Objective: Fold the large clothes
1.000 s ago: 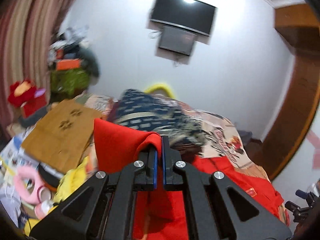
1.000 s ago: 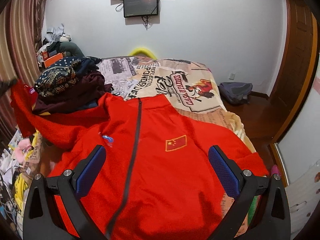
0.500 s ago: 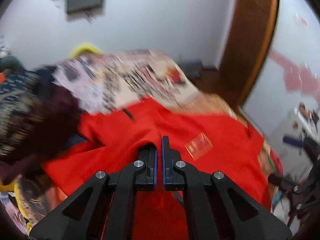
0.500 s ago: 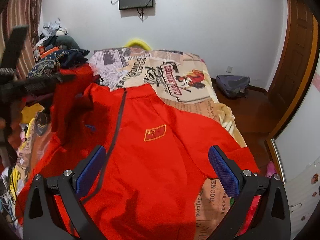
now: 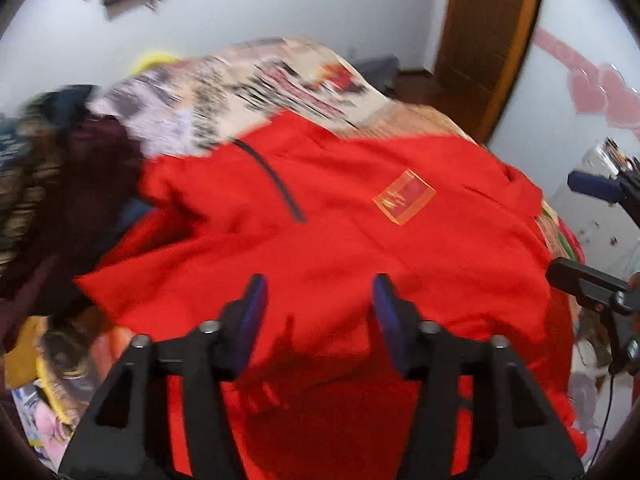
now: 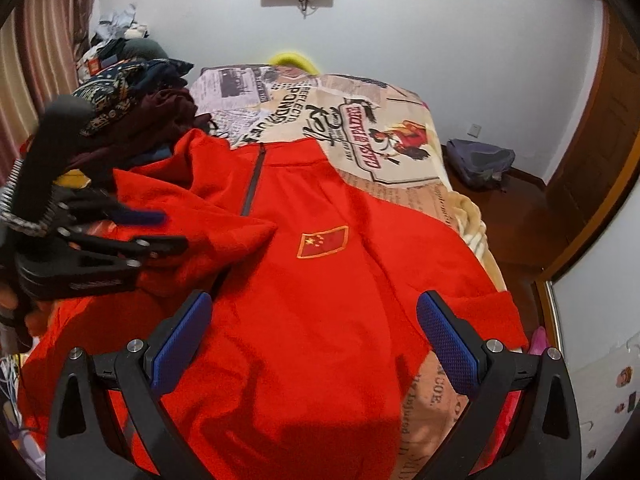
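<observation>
A red zip jacket (image 6: 320,280) with a small flag patch (image 6: 323,241) lies front-up on the bed. Its left sleeve (image 6: 224,224) is folded inward over the chest. My left gripper (image 5: 319,284) hovers just above that sleeve with its jaws opening; red cloth lies under them and the pads do not press on it. From the right wrist view the left gripper (image 6: 156,230) shows at the left edge. My right gripper (image 6: 316,304) stands wide open over the jacket's lower front, holding nothing.
The bed has a newspaper-print cover (image 6: 360,120). A pile of dark clothes (image 6: 132,92) sits at its far left. A grey bag (image 6: 478,160) lies on the floor by the wooden door (image 6: 600,140). Clutter fills the floor at left.
The left gripper carried the sleeve from the left, over the jacket front, lowered it and let it go; its jaws went from shut to apart. The right gripper stayed open and dipped slightly.
</observation>
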{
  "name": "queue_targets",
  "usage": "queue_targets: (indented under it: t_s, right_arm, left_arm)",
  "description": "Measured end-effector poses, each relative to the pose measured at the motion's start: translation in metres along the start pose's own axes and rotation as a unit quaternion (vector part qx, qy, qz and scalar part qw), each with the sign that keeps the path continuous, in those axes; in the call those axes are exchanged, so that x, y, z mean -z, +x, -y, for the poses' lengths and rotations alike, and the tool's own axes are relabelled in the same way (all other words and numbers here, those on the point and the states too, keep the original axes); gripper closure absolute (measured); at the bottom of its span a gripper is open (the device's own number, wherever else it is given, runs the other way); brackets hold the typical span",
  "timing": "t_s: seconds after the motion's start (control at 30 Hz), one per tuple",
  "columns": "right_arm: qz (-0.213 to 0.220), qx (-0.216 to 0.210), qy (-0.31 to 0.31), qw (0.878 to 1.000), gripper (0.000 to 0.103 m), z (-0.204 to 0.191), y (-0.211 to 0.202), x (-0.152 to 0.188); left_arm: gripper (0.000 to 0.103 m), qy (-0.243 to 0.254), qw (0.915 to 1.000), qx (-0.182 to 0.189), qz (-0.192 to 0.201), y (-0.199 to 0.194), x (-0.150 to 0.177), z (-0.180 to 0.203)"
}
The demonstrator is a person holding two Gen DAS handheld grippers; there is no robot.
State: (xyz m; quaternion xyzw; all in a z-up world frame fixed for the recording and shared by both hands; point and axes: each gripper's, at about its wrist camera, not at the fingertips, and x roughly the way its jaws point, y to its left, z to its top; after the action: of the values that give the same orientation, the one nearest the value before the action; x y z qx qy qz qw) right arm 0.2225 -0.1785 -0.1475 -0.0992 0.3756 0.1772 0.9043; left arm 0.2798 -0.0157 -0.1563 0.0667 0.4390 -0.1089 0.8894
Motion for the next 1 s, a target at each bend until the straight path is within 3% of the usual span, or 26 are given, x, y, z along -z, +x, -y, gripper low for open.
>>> queue_targets:
  t_s: [0.23,0.43,0.6,0.7,0.8,0.93,1.0]
  right_arm:
    - [0.003,-0.027,-0.048,0.998,0.001,-0.036,0.007,-0.026]
    - [-0.014,-0.067,-0.115,0.991,0.002,-0.087,0.029,-0.046]
    - [-0.055,-0.092,-0.156,0.982,0.003,-0.127,0.067,-0.044]
    - [-0.083,-0.104,-0.177,0.975,0.007,-0.145,0.091,-0.036]
    - [-0.115,-0.107,-0.192,0.969,0.017,-0.154,0.109,-0.03]
    - [-0.142,-0.115,-0.183,0.966,0.025,-0.154,0.127,-0.026]
    - [-0.156,-0.124,-0.171,0.965,0.033,-0.15,0.135,-0.024]
  left_arm:
    - [0.04,-0.049,0.996,-0.074,0.014,-0.039,0.029,-0.076]
    - [0.04,-0.109,0.9867,-0.119,-0.02,-0.039,0.078,-0.142]
    - [0.04,-0.149,0.9791,-0.123,-0.062,-0.016,0.12,-0.177]
    - [0.04,-0.17,0.9769,-0.105,-0.077,0.004,0.134,-0.184]
    - [0.04,-0.211,0.9718,-0.05,-0.093,0.026,0.145,-0.193]
    - [0.04,-0.271,0.9564,0.034,-0.104,0.059,0.152,-0.199]
    - [0.041,-0.288,0.9513,0.064,-0.089,0.067,0.15,-0.198]
